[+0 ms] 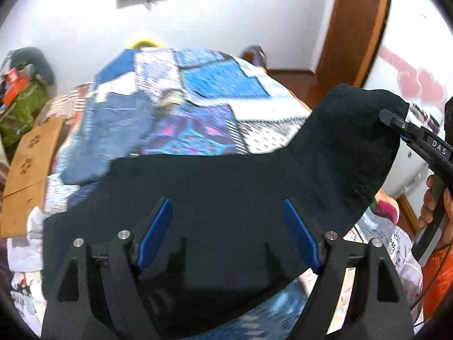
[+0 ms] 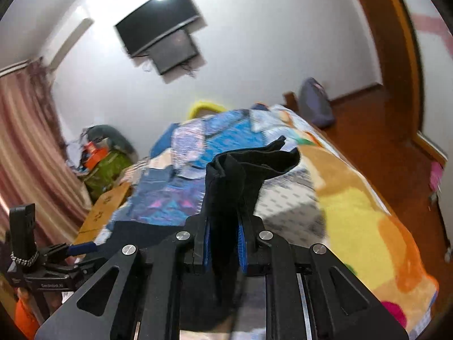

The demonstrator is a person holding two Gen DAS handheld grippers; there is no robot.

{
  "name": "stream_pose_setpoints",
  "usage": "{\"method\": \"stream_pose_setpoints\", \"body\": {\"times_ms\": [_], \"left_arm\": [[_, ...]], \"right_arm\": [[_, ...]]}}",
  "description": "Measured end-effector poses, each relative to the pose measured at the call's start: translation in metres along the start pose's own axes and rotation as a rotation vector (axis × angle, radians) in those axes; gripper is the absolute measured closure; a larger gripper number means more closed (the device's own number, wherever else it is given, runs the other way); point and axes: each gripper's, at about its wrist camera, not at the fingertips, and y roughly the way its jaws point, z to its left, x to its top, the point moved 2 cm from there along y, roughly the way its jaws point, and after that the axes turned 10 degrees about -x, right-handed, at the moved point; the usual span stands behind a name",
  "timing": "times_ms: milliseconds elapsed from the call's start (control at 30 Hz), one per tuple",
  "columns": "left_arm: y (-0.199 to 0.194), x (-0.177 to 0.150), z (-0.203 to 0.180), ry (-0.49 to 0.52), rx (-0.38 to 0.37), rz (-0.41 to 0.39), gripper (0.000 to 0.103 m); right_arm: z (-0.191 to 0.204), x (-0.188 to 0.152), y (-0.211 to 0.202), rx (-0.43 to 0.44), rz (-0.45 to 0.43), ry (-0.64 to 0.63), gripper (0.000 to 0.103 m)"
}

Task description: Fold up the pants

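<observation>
The black pants (image 1: 254, 175) hang in the air over the bed. In the left wrist view my left gripper (image 1: 226, 235) is open, its blue pads (image 1: 157, 235) wide apart with the cloth lying between and past them. My right gripper (image 1: 388, 119) shows at the right edge there, pinching a raised corner of the pants. In the right wrist view my right gripper (image 2: 223, 243) is shut on a bunched fold of the black pants (image 2: 240, 175), which stands up above the fingers. The left gripper (image 2: 82, 248) shows at the lower left there.
A patchwork blue bedspread (image 1: 209, 85) covers the bed, with folded blue jeans (image 1: 113, 130) on it and a yellow-orange blanket (image 2: 354, 198) on the right. A cardboard box (image 1: 31, 164) stands at the left, a wooden door frame (image 1: 354, 28) at the right, a wall TV (image 2: 158, 22) behind.
</observation>
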Motion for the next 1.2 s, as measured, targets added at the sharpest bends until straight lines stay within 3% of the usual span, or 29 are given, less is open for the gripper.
{"method": "stream_pose_setpoints", "body": {"times_ms": [300,433,600,700,800,867,900,1067,1200], "left_arm": [[-0.067,-0.026,0.080,-0.141,0.107,-0.103,0.022],[-0.082,-0.044,0.112,-0.230,0.123,-0.109,0.022],[-0.084,-0.061,0.132,-0.275,0.143,-0.094,0.022],[-0.081,-0.068,0.133,-0.273,0.148,-0.077,0.022],[-0.076,-0.066,0.129,-0.255,0.153,-0.063,0.022],[-0.071,-0.061,0.126,-0.242,0.149,-0.061,0.022],[-0.069,-0.057,0.124,-0.236,0.145,-0.063,0.022],[-0.056,-0.031,0.104,-0.180,0.122,-0.069,0.022],[-0.034,-0.008,0.081,-0.116,0.073,-0.053,0.022]], "right_arm": [[0.100,0.003,0.023,0.172,0.038,-0.144,0.090],[0.145,-0.024,0.048,0.261,0.132,-0.195,0.090],[0.189,-0.092,0.081,0.317,0.322,-0.316,0.089],[0.197,-0.127,0.097,0.286,0.418,-0.380,0.085],[0.194,-0.139,0.099,0.263,0.442,-0.409,0.080],[0.193,-0.135,0.095,0.297,0.465,-0.407,0.059],[0.190,-0.131,0.092,0.306,0.478,-0.407,0.055],[0.175,-0.106,0.069,0.306,0.408,-0.466,0.053],[0.157,-0.075,0.065,0.243,0.318,-0.481,0.053]]}}
